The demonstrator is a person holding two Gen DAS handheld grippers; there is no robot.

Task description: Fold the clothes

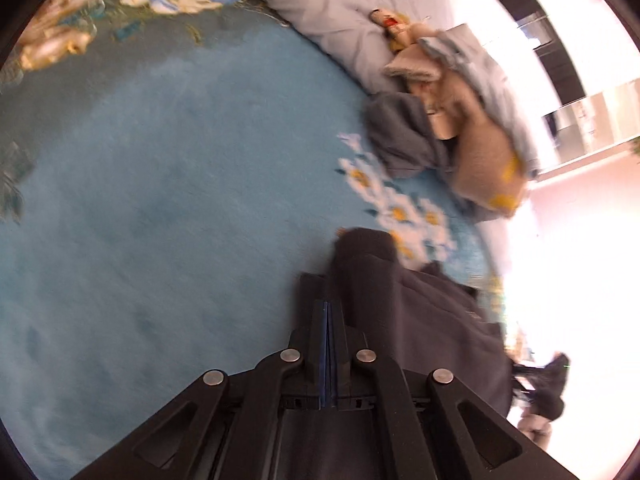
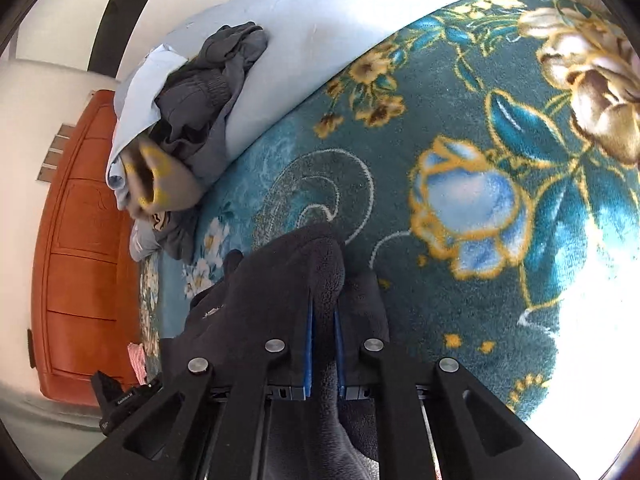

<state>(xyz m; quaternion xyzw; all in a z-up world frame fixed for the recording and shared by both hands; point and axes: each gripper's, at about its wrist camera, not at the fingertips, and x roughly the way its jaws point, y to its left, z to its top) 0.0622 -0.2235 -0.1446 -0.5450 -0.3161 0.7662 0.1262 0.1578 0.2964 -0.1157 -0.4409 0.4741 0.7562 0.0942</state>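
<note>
A dark fleece garment (image 2: 280,280) hangs over a teal floral blanket (image 2: 500,300), held up at two places. My right gripper (image 2: 324,308) is shut on it, with a thick fold of fleece bunched between the blue pads (image 2: 309,344) and running back under the fingers. In the left wrist view the same dark garment (image 1: 400,300) drapes over the right finger and trails down to the right. My left gripper (image 1: 328,292) is shut, its blue pads pressed together on the garment's edge. This view is blurred.
A heap of clothes lies at the blanket's far edge: a grey garment (image 2: 208,92) and a beige and yellow one (image 2: 160,184) on a pale blue quilt (image 2: 320,32). An orange wooden cabinet (image 2: 88,240) stands beyond the bed. Plain teal blanket (image 1: 160,180) spreads left of the left gripper.
</note>
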